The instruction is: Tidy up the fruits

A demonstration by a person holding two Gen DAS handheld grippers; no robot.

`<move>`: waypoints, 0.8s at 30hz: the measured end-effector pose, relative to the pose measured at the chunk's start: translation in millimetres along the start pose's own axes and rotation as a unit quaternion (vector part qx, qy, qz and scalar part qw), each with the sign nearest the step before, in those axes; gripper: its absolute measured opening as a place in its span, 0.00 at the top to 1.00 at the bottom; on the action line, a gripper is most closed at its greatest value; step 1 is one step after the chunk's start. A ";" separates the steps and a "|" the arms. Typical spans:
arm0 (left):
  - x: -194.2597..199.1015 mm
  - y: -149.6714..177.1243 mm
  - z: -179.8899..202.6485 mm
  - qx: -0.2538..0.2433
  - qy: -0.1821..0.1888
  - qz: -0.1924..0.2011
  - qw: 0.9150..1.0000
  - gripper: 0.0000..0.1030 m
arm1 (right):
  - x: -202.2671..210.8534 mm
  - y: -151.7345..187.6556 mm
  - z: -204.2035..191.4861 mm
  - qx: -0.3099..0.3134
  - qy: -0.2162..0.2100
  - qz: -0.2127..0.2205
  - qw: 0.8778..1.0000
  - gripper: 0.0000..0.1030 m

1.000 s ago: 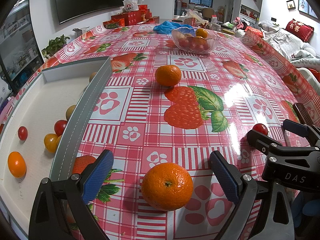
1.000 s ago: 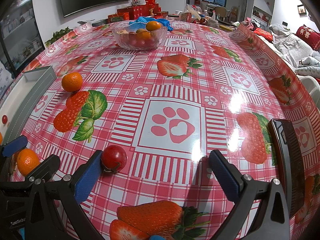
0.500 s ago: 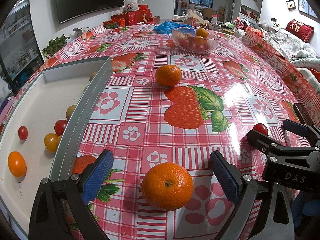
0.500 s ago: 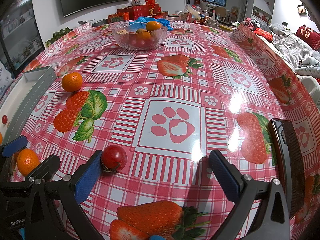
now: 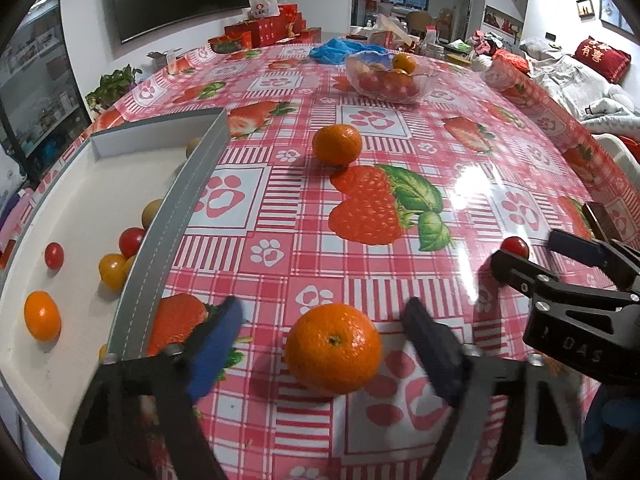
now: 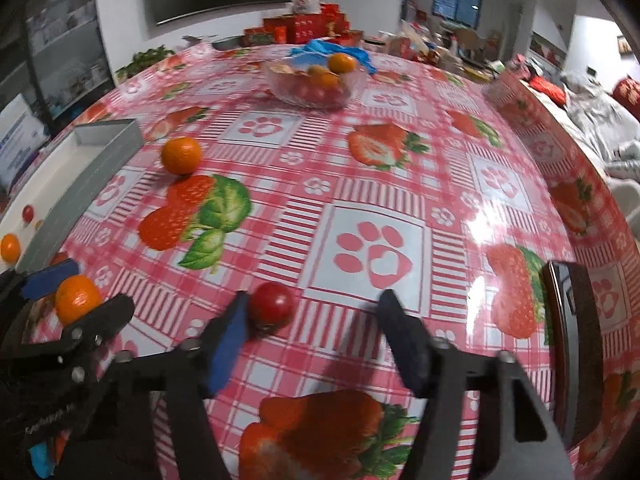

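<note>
Looking through the left wrist view, the left gripper (image 5: 322, 348) has its jaws spread around a mandarin (image 5: 333, 347) at 6 o'clock, neither pad touching. An uneven close could roll it off the desk (image 5: 360, 128) edge — the grey tray (image 5: 176, 216) sits at 9 o'clock.

From the right wrist view, the right gripper (image 6: 316, 342) is spread too; a cherry tomato (image 6: 272, 304) touches its left pad and could squirt away or burst.

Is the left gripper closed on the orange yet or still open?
Open. In the left wrist view, the left gripper has its fingers either side of the near orange, with tablecloth showing between each finger and the fruit.
</note>
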State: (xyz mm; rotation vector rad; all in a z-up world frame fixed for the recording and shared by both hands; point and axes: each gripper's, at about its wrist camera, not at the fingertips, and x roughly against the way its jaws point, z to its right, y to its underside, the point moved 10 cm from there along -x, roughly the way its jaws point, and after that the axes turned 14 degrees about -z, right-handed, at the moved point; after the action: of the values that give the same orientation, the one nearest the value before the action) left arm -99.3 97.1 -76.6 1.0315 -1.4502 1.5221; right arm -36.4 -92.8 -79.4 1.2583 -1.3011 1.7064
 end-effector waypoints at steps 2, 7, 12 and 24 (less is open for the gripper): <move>2.3 -0.6 1.2 -0.002 0.005 0.000 1.000 0.44 | 2.4 -2.3 -5.3 0.012 -0.009 0.003 1.000 0.78; 7.8 1.3 5.1 0.001 0.044 -0.006 0.999 0.61 | 5.6 -2.0 -10.8 -0.006 -0.088 -0.013 0.996 0.78; 17.6 3.4 4.0 0.009 0.055 -0.006 0.998 0.61 | 11.5 -0.1 -9.5 -0.019 -0.111 -0.017 0.994 0.78; 66.5 -18.2 -22.2 0.006 0.039 0.032 0.999 0.61 | 46.4 -32.0 -35.0 -0.009 -0.139 0.000 0.990 0.78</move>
State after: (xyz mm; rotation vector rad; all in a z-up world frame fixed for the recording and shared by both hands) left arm -107.7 120.4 -8.5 0.9296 -1.4335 1.6006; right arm -34.1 -52.5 -26.8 1.5265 -1.4707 1.5552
